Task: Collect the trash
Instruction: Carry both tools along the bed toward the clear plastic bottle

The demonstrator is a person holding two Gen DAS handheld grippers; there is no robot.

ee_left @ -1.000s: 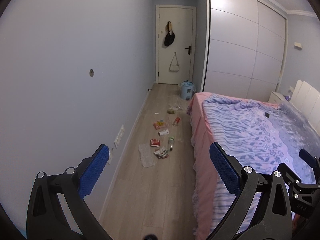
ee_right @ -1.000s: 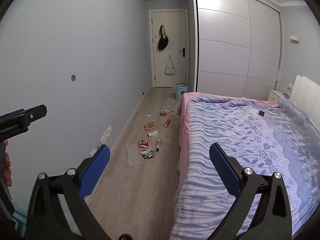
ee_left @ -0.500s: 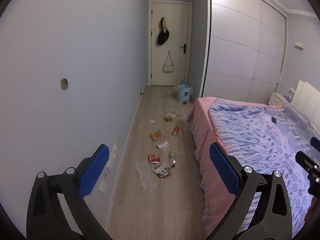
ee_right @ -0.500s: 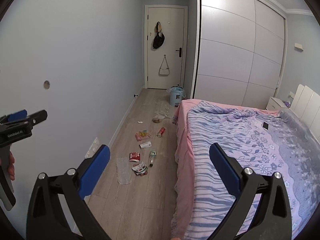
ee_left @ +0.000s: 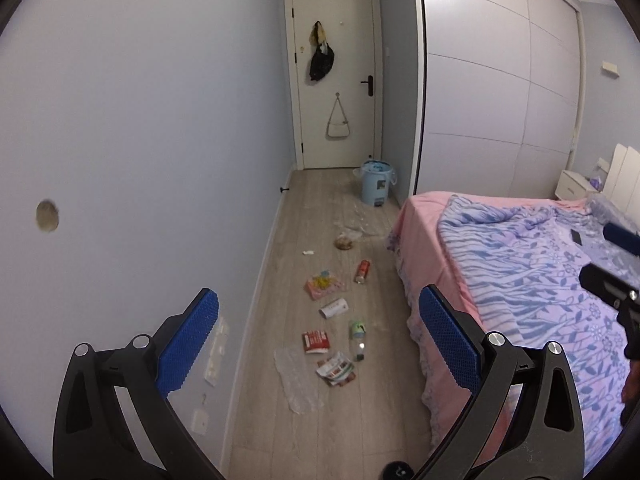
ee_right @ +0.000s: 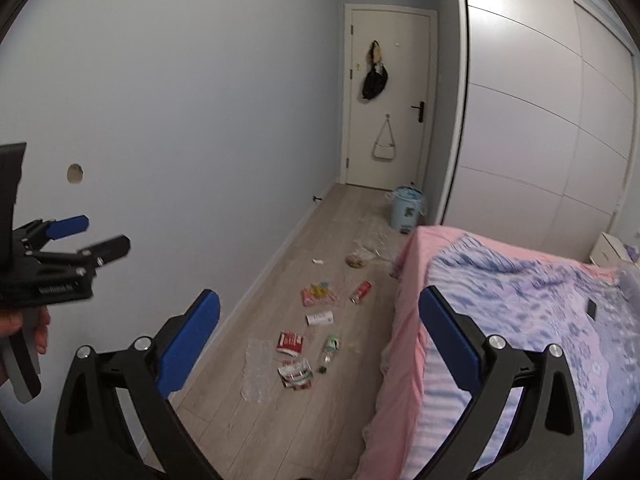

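Where floor narrows, trash (ee_left: 335, 336) beside bed (ee_left: 520, 280), bin (ee_left: 376, 187) beyond.

The bin (ee_left: 375, 187) is pale blue, the can (ee_left: 363, 271) red. The bed (ee_left: 520, 264) has a pink sheet and blue-striped lilac cover. Floor (ee_left: 280, 420) is grey wood.

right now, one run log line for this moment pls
phase: approach | left gripper: open, empty | right gripper: open, empty | trash: scattered on floor beside bed | bin: near door
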